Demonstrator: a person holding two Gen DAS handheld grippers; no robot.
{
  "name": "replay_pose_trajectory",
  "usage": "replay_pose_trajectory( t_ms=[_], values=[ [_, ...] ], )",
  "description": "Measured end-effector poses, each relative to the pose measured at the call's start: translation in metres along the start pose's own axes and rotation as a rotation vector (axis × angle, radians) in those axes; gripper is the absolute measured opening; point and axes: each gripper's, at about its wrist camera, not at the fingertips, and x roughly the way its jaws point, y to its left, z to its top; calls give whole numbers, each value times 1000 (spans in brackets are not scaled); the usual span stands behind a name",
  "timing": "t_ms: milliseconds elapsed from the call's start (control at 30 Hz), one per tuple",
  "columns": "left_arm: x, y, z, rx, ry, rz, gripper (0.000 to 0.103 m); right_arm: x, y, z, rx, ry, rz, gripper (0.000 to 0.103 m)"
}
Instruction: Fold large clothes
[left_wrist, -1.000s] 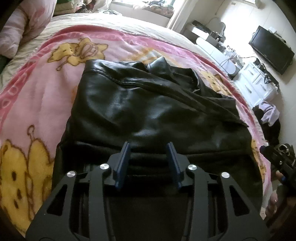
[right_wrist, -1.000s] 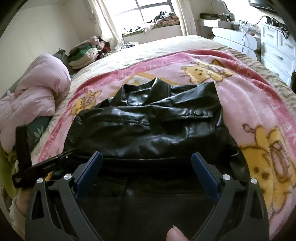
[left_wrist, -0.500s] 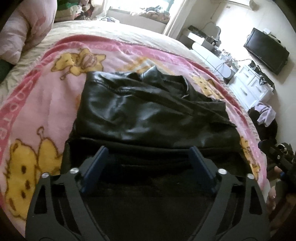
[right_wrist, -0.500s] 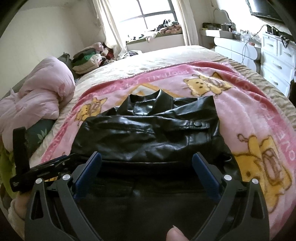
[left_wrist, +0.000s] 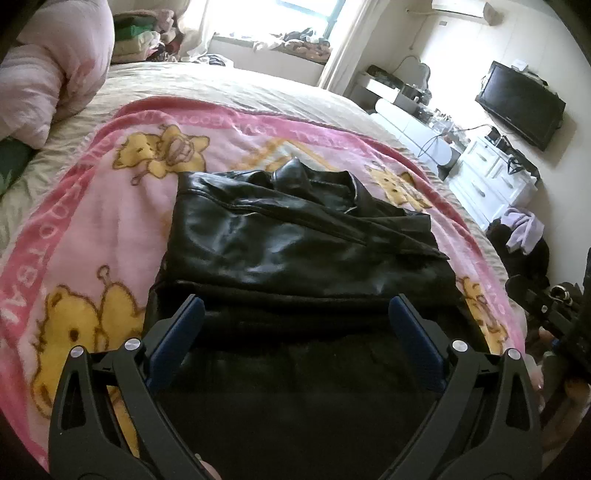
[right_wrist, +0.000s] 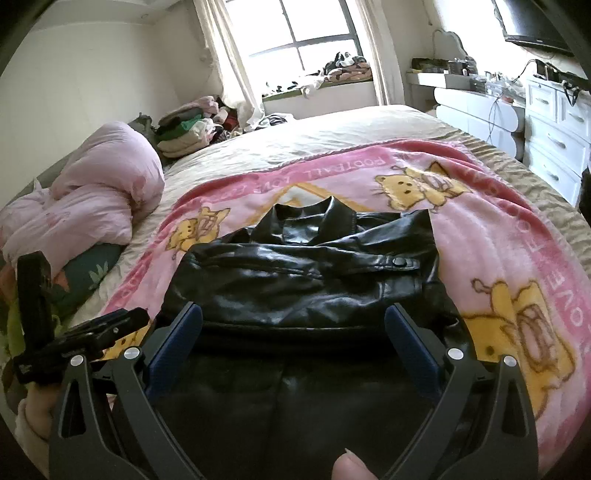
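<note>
Now your left gripper (left_wrist: 295, 314) is opening wide, nothing between its jaws, and your right gripper (right_wrist: 293, 321) gapes empty too; the folded black jacket (left_wrist: 295, 243) lies mid-frame beyond both, on the pink blanket (left_wrist: 92, 221).

Jacket (left_wrist: 303, 251) near hem hidden behind tongs; thumb (right_wrist: 351, 467) cut off by bottom edge.

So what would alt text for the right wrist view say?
A folded black leather jacket lies on a pink cartoon-bear blanket across a bed. The right gripper frames it from below, jaws wide apart and empty, window behind.
</note>
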Motion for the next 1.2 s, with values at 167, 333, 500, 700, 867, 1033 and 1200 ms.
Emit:
replay_pose_trajectory(
  t_ms=[167, 333, 500, 700, 867, 1033, 1200],
  values=[
    [-11, -3, -10, 25, -1, 12, 93, -10, 2, -7, -24, 7, 1, 98],
    [-15, -3, -25, 50, 13, 50, 93, -17, -6, -21, -27, 24, -12, 98],
    [-17, 0, -39, 60, 21, 86, 94, -21, -16, -33, -31, 47, -39, 98],
    [-15, 2, -54, 62, 50, 98, 94, -23, -30, -50, -32, 81, -69, 98],
    [-16, 7, -66, 64, 73, 114, 94, -25, -42, -65, -31, 118, -86, 98],
    [-17, 16, -78, 53, 95, 135, 94, -28, -53, -80, -35, 152, -110, 98],
    [-25, 33, -94, 46, 112, 175, 94, -34, -71, -98, -24, 203, -122, 98]
  ],
)
